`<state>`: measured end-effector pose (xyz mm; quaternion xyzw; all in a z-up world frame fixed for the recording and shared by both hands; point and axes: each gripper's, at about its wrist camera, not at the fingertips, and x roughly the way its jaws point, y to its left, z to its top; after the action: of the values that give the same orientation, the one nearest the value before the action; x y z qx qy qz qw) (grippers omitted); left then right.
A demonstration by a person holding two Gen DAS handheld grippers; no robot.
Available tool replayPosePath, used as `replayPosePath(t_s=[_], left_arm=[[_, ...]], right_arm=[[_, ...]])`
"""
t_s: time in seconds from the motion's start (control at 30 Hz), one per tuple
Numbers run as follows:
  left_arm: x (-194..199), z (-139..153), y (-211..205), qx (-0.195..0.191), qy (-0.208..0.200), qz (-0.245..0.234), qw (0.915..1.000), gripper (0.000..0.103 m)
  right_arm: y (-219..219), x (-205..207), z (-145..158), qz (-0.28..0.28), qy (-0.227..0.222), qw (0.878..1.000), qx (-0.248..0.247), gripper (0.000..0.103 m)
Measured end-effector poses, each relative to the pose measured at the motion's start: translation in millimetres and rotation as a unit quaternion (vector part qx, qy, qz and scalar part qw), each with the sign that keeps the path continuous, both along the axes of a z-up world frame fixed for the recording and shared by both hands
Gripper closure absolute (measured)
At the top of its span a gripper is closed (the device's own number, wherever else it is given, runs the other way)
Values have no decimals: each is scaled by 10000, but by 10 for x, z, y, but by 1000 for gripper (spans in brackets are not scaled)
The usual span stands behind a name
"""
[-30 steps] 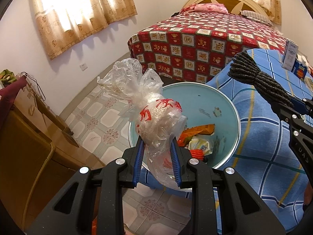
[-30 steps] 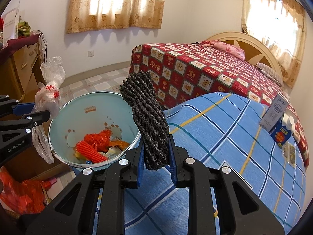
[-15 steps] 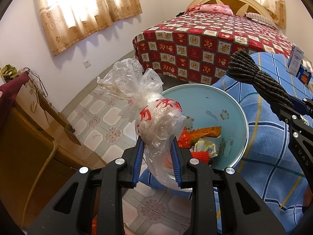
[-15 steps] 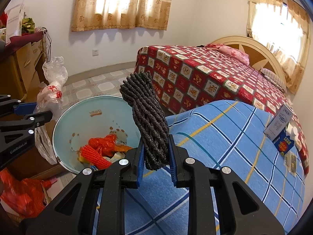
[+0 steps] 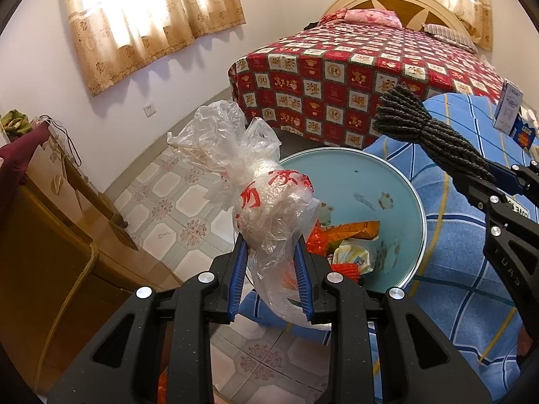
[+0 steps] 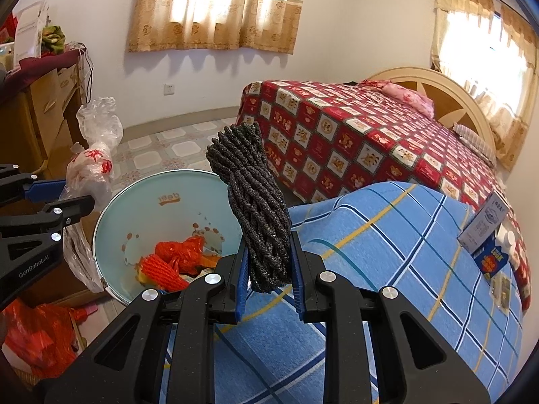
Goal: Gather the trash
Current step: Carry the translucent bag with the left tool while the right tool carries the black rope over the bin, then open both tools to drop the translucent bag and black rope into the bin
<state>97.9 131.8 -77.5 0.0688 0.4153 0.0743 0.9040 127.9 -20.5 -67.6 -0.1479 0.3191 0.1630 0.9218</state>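
Observation:
My left gripper [image 5: 271,269] is shut on a clear plastic bag [image 5: 266,198] with red print, held just left of and above the light blue trash bin [image 5: 387,175]. My right gripper [image 6: 269,262] is shut on a dark grey foam net sleeve [image 6: 256,202], held above the bin's right rim [image 6: 111,215] by the edge of the blue plaid table [image 6: 387,252]. The bin holds orange and red wrappers [image 6: 175,256]. The sleeve [image 5: 427,134] and the bag [image 6: 91,165] each show in the other wrist view.
A bed with a red patterned cover [image 6: 353,134] stands behind. A wooden cabinet [image 5: 43,235] is at the left. Boxes [image 6: 485,229] stand on the table's right side. A red plastic bag [image 6: 33,333] lies on the floor at lower left.
Both grippers have moved a little towards the bin while holding their items; the bin's inside shows more fully under them.

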Motion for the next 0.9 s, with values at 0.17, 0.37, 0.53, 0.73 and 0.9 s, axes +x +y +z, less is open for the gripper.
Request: replayPosePath(t_s=[0.17,0.37,0.53,0.73,0.9], left_arm=[[-14,11,-9,-41,-38,-20,10000,74],[-20,39,3,-103,-120,-49,9999,72],[-39,74,28,-168,-209,-48,9996,46],[-89,162,30,-246,-322,-65,9992,32],[-259,382,-28,-259,-715,-44,9971,18]], right_arm=[[42,36,-2,46,-5,10000,-37,80],[100,97,-16,144,-24,9999,7,80],[78,111,-24,194,-60,9997,133,61],[-49,47,32,43,-84,9993,351,43],[-304,-243,228,-232,-299,9971,661,36]])
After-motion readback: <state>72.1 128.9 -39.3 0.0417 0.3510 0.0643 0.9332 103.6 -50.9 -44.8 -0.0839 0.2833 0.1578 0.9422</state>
